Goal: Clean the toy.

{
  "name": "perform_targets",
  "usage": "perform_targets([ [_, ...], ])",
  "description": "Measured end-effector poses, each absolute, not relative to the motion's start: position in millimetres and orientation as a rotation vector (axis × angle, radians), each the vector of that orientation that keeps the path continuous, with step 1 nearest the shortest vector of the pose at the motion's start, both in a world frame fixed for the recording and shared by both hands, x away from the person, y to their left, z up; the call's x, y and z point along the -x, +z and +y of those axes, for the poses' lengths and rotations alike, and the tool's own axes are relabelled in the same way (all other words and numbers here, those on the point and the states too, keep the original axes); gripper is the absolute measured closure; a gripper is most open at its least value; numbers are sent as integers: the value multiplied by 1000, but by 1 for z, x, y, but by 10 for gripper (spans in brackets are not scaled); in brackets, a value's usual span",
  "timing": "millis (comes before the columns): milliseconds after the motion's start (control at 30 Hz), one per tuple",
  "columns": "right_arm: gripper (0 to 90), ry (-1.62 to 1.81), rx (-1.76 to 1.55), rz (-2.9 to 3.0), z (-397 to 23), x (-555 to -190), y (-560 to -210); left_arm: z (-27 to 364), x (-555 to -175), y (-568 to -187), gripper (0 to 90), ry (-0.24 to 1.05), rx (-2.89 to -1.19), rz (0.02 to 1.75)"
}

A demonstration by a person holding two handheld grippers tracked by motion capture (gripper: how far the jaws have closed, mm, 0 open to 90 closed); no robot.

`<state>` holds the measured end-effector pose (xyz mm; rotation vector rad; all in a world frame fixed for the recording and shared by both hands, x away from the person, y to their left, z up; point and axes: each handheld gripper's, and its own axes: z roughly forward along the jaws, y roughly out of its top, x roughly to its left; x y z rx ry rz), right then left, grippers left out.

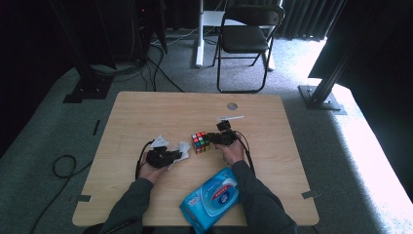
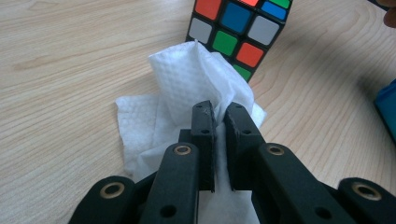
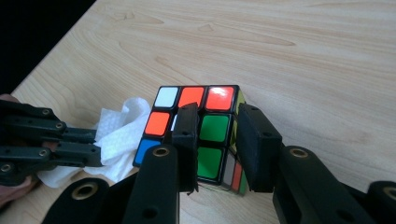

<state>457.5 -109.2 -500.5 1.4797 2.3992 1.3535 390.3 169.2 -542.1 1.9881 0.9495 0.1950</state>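
So, L gripper (image 2: 220,116) has its fingers (image 2: 203,135) pinched shut on a white wipe (image 2: 187,84), which bunches up past the tips and spreads on the table (image 1: 146,112) under them; the cube (image 2: 238,32) stands just beyond the wipe. R gripper (image 3: 217,123) is clamped on the cube's (image 3: 187,98) top corner, one finger (image 3: 187,140) lying over the top face, the other on the side, w/ the cube resting on the table right below the tips. A blue wipes pack (image 1: 212,197) lies well behind both grippers, btw the forearms.

Right gripper (image 3: 217,140) clamped on cube (image 3: 198,135) edge; left gripper (image 3: 93,147) pinching white wipe (image 3: 116,140) beside it.
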Motion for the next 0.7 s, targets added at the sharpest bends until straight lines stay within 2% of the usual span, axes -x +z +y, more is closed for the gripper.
perform_targets([
  [267, 714, 1490, -1644, 2334, -131, -466, -507, 169, -391, -542, 834, 192, -1989, 950],
  [533, 743, 1457, -1686, 2266, -147, -468, -508, 169, -391, -542, 831, 190, -1990, 950],
  [700, 691, 1409, -1711, 2235, -156, -469, -513, 169, -391, -543, 830, 189, -1989, 950],
])
